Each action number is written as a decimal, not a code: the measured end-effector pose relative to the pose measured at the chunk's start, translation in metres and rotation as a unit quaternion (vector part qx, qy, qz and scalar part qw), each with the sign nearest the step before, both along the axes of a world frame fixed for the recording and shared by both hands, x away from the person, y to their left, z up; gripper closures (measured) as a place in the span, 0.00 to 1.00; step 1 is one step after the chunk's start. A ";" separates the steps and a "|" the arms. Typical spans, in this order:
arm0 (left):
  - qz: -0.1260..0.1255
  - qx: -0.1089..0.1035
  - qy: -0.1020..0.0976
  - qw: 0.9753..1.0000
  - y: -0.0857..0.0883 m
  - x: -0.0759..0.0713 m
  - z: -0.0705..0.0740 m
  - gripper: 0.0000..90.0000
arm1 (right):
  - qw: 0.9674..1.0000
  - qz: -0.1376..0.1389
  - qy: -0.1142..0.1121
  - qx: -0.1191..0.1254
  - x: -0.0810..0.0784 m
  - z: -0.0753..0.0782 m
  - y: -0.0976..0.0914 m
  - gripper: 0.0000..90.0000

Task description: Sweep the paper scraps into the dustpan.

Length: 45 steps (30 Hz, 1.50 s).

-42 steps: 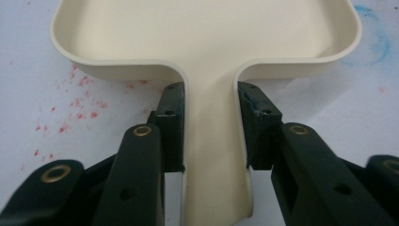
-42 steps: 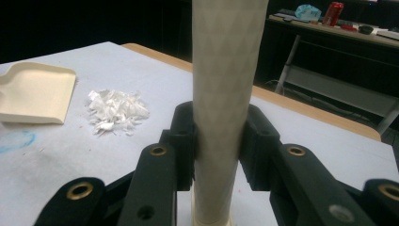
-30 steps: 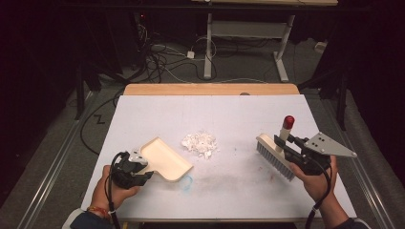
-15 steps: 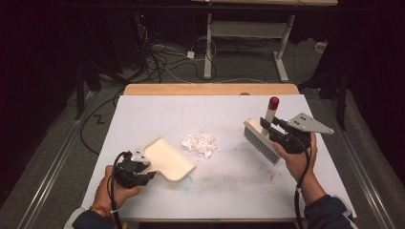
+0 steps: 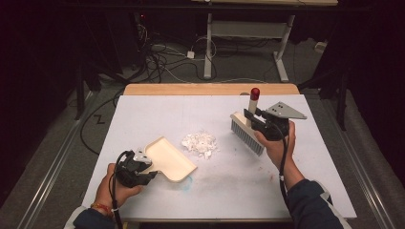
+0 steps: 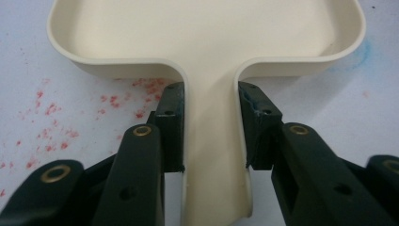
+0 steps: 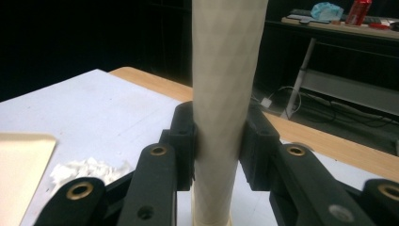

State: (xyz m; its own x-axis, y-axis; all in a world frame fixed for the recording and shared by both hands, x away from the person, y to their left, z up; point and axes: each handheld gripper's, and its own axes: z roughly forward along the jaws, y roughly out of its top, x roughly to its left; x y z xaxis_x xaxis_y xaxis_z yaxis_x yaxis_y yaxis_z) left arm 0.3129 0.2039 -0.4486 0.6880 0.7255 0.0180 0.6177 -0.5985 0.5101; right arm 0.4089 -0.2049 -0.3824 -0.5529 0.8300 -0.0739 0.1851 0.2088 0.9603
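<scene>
Gripping the stiff, light cream plastic dustpan (image 5: 169, 157) by its handle with your left gripper (image 5: 138, 167), your right gripper (image 5: 255, 119) pinches the rigid cream-handled brush (image 5: 247, 136) right of the featherlight white paper scraps (image 5: 200, 143).

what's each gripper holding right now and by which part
The left gripper clamps the cream plastic dustpan by its flat handle; the right gripper clamps the grey-bristled brush by its cream handle.
</scene>
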 end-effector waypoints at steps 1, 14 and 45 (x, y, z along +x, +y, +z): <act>-0.001 0.000 0.001 1.000 -0.001 0.001 -0.001 0.71 | 1.000 -0.006 0.000 -0.001 0.006 0.000 0.005 0.79; -0.009 -0.003 0.003 1.000 -0.003 0.003 -0.002 0.71 | 0.999 -0.026 -0.031 0.010 0.032 -0.009 0.053 0.79; -0.022 -0.002 0.017 1.000 -0.030 0.017 -0.008 0.71 | 0.993 0.117 -0.013 0.024 -0.017 -0.039 0.144 0.76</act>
State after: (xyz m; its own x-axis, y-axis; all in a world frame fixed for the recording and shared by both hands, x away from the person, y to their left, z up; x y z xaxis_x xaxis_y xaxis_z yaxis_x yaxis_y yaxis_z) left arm 0.3302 0.1739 -0.4568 0.7193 0.6947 -0.0093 0.6082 -0.6231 0.4917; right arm 0.3919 -0.0611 -0.4210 -0.7291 0.6823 -0.0534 0.1129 0.1970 0.9739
